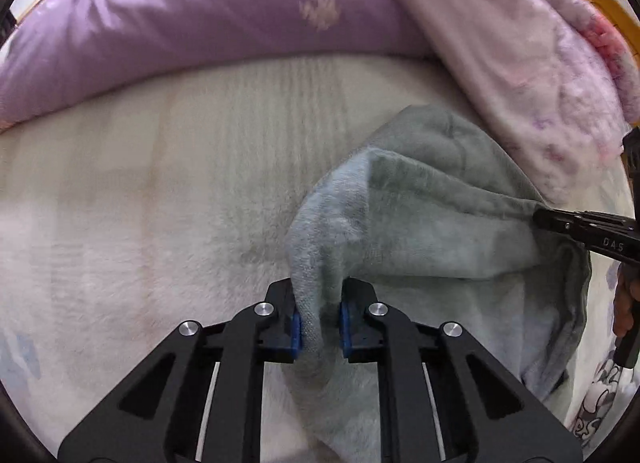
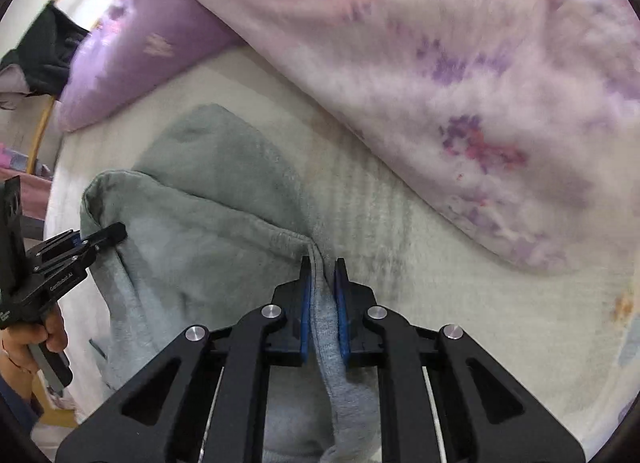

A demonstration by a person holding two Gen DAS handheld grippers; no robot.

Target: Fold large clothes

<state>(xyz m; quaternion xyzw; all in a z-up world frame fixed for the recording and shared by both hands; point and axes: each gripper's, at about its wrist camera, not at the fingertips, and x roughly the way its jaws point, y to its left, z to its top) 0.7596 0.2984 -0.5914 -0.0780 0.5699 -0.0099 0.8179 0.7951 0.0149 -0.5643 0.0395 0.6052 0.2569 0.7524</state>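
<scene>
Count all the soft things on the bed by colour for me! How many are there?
Grey-green: 1, the garment held by both grippers, left and right.
Purple: 1, the pillow.
Pink with purple blotches: 1, the blanket.
Cream: 1, the bed cover underneath.
Total: 4.

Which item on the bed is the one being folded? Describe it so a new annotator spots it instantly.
Start at the cream bed cover, bordered by a purple pillow and a pink floral blanket. On the bare middle lies the grey-green fleece garment, pinched by the left gripper and right gripper. It is the only plain, unpatterned grey-green fabric there.
</scene>
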